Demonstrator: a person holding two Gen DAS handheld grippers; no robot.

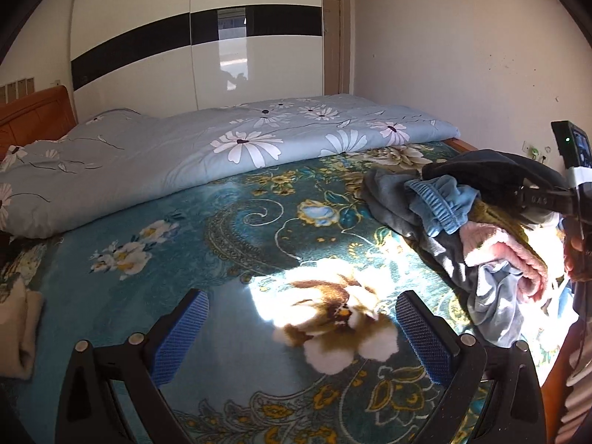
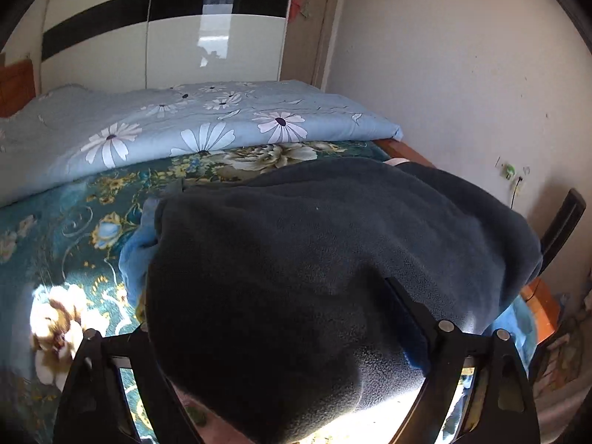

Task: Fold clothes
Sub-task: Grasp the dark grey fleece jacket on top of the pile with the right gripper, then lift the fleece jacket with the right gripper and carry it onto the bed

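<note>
**A:** So where was the laundry at this point?

**B:** The pile of clothes [image 1: 477, 236] sat on the right side of the bed [image 1: 222, 229], on the teal floral blanket. There was grey stuff, a light blue piece with an elastic cuff [image 1: 444, 203], something pink and fuzzy [image 1: 503, 255], and a dark navy fleece [image 2: 314, 259] draped over the top. A folded daisy-print quilt [image 1: 222, 140] lay along the far side, well apart from the pile.

**A:** And the tools?

**B:** The left tool [image 1: 299, 336] hung above a bare sunlit patch of the blanket with its blue pads [image 1: 181, 336] spread wide and nothing between them. The right tool [image 2: 296, 370] was buried in the fleece. From its own camera the dark fabric filled the gap between the fingers and spilled over them, so it looked clamped on the fleece, but the tips themselves were hidden. In the left view it showed at the right edge, up at the top of the pile, touching the navy piece.

**A:** Anything else lying around?

**B:** A cream folded item [image 1: 26, 329] was at the left edge of the bed.
</note>
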